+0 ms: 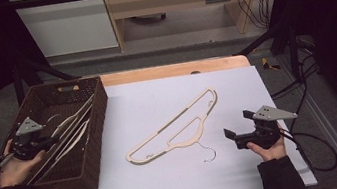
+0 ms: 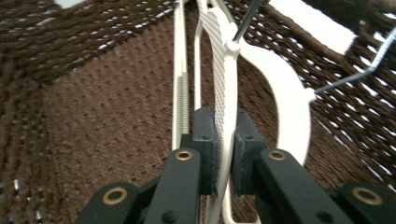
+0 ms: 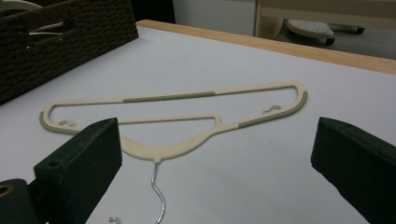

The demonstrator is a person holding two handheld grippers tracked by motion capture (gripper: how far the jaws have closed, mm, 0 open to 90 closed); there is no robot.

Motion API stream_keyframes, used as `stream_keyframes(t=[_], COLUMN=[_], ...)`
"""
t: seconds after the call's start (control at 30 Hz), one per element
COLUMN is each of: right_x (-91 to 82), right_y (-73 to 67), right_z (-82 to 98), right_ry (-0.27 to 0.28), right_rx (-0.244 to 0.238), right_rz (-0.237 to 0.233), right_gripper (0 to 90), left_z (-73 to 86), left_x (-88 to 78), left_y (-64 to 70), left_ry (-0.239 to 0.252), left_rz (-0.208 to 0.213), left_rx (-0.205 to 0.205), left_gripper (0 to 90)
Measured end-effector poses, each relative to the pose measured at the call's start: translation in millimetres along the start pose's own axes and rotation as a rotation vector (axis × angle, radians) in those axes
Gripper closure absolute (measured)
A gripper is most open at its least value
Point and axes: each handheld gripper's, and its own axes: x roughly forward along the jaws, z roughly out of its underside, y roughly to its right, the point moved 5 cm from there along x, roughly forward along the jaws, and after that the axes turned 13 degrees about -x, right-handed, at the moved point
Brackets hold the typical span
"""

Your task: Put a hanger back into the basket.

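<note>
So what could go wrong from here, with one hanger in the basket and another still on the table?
1. The left gripper pinches a hanger by one thin bar, low in the basket; it might twist or slip.
2. Wire hooks lie close beside it and could tangle on the hanger.
3. The table hanger lies flat, so the open right gripper may struggle to get under it.

White table [image 1: 249, 173], wicker basket [image 1: 97, 135], cream hanger [image 1: 172, 132]

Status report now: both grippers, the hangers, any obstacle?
Left gripper shut on hanger inside basket. Right gripper open, facing table hanger. Nothing between.
</note>
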Motion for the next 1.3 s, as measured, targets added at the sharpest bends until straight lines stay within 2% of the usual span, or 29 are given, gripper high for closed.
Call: stream_keyframes(t=[0.2, 0.37, 0.43, 0.63, 0.87, 0.93, 1.07, 1.1, 1.17, 1.2, 1.23, 1.27, 1.3], right_x=[-0.6, 0.3, 0.7, -0.7, -1.2, -1.5, -1.6, -1.9, -2.5, -2.8, -3.2, -3.2, -3.0], right_y=[-0.3, -0.4, -0.8, -0.6, -0.4, -0.2, -0.4, -0.6, -0.3, -0.7, -0.5, -0.6, -0.7], right_z=[-0.3, 0.0, 0.2, -0.6, -0.9, -1.0, -1.4, -1.7, -2.2, -2.5, -2.4, -2.5, -2.5], right_ry=[0.001, -0.001, -0.002, 0.002, 0.003, 0.003, 0.005, 0.005, 0.012, 0.01, 0.009, 0.009, 0.009], right_rx=[0.001, -0.003, -0.005, 0.001, 0.002, 0.002, -0.001, -0.001, -0.009, 0.0, -0.002, -0.001, 0.001], right_rz=[0.001, -0.001, -0.003, -0.001, 0.001, 0.001, 0.0, 0.001, -0.002, -0.002, -0.003, -0.003, 0.001], right_gripper=[2.3, 2.3, 2.3, 2.3, 2.3, 2.4, 2.4, 2.3, 2.4, 2.4, 2.4, 2.4, 2.4], left_z=[4.4, 6.6, 6.7, 6.9, 4.8, 2.6, -2.8, -4.4, -7.6, -10.7, -12.6, -15.5, -19.2], left_x=[6.8, 12.8, 13.7, 8.8, -0.9, -6.3, -20.2, -21.6, -28.0, -30.3, -32.4, -34.6, -36.6], left_y=[12.2, 20.7, 22.3, 20.2, 22.6, 25.6, 27.9, 29.4, 31.2, 34.2, 35.6, 38.7, 43.2], left_ry=[-0.072, -0.114, -0.121, -0.112, -0.085, -0.067, -0.04, -0.008, 0.002, 0.038, 0.049, 0.079, 0.121], left_rz=[0.037, 0.027, 0.014, 0.011, -0.002, 0.016, 0.021, 0.022, 0.019, 0.021, 0.02, 0.026, 0.031], left_rx=[0.007, 0.011, 0.023, 0.016, 0.039, 0.042, 0.053, 0.045, 0.056, 0.041, 0.043, 0.036, 0.01], left_gripper=[77.4, 74.1, 72.9, 64.0, 57.5, 56.4, 54.9, 54.7, 53.2, 52.2, 50.1, 48.9, 47.9])
